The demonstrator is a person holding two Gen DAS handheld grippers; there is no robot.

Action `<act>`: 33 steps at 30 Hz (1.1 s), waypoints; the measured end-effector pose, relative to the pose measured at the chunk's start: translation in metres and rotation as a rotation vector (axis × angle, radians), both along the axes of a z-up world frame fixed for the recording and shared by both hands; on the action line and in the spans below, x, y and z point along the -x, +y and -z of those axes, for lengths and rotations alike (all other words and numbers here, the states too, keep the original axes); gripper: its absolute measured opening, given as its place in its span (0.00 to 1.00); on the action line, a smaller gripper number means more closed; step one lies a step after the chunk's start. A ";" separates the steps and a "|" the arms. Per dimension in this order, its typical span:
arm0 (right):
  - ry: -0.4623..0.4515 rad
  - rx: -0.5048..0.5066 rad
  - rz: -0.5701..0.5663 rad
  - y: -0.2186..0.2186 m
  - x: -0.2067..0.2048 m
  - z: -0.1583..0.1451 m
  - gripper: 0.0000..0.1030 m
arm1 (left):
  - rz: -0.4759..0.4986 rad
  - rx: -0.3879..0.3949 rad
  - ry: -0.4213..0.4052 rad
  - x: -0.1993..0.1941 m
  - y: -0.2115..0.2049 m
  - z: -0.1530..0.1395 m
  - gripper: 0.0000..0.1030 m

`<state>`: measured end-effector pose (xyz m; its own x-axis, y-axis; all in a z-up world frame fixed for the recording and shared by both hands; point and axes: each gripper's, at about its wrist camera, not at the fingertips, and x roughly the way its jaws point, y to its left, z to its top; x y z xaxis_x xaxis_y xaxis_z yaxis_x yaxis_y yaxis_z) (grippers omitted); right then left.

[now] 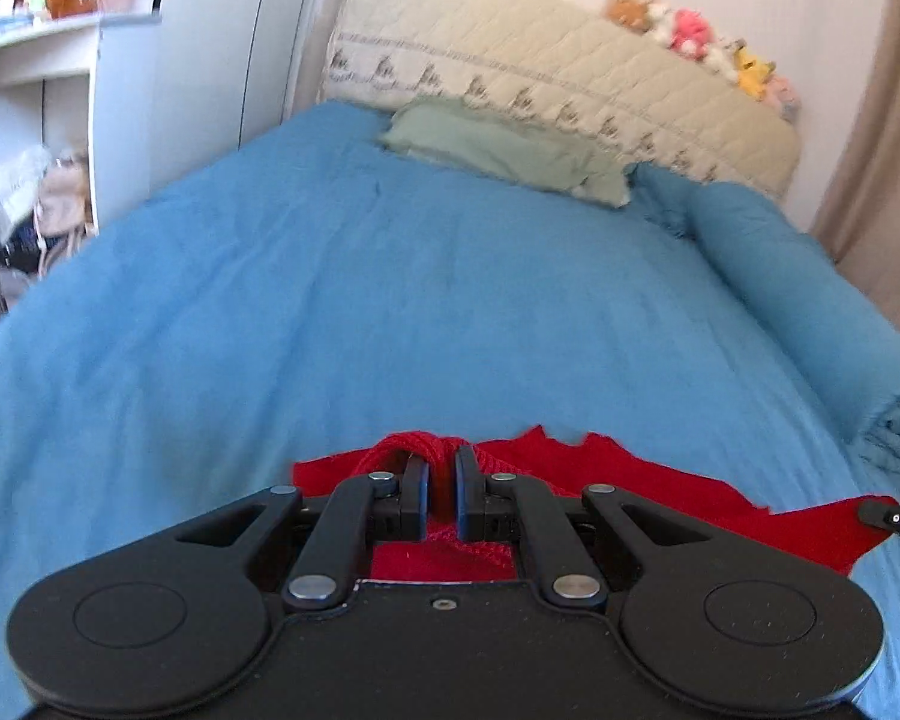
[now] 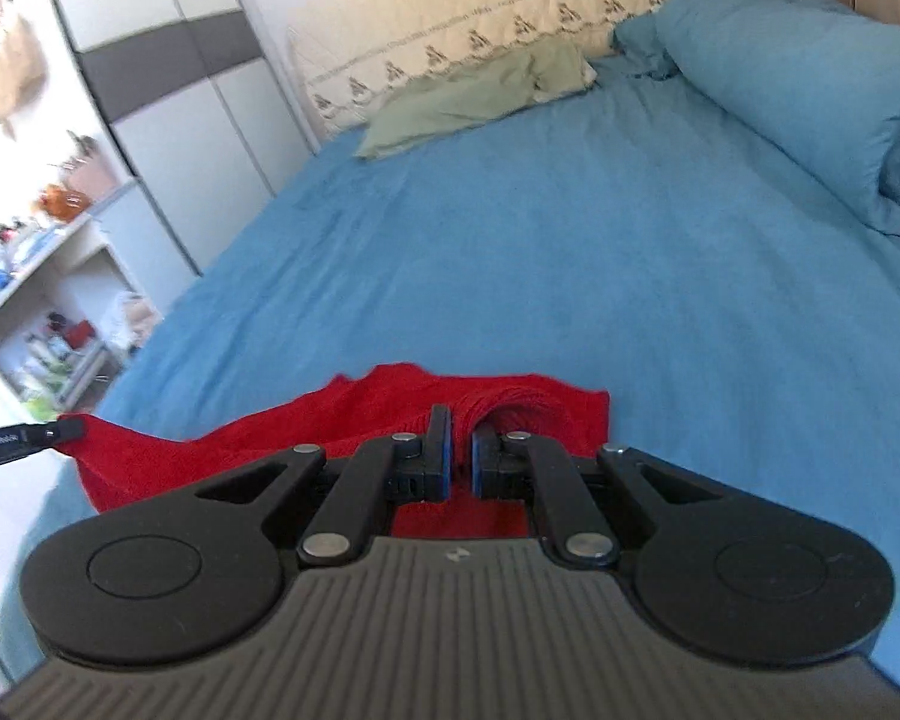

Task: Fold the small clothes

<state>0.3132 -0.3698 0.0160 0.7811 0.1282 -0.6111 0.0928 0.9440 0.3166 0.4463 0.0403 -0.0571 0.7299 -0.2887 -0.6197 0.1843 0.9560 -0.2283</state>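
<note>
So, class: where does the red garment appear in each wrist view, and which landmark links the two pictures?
Left wrist: red garment bottom centre-right, pinched by left gripper.
Right wrist: bottom centre-left, pinched by right gripper.
Shared landmark: green pillow by the headboard.

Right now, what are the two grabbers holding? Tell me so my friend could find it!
Look at the big bed with the blue sheet. At its near edge lies a red knit garment, pinched by the left gripper and the right gripper. It is the only red thing on the bed; the green pillow lies far off by the headboard.
</note>
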 end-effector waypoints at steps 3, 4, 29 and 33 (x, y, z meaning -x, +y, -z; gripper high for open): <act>0.048 -0.038 0.036 -0.011 -0.040 0.037 0.21 | -0.017 -0.030 0.050 -0.026 -0.008 0.031 0.08; 0.059 -0.055 0.047 -0.015 -0.050 0.051 0.21 | -0.029 -0.029 0.068 -0.032 -0.008 0.041 0.08; -0.058 0.246 -0.083 0.030 -0.044 0.116 0.95 | 0.058 -0.111 -0.092 0.017 -0.013 0.076 1.00; 0.015 0.291 -0.086 0.035 -0.042 0.144 0.96 | 0.073 -0.183 -0.015 0.017 -0.017 0.101 1.00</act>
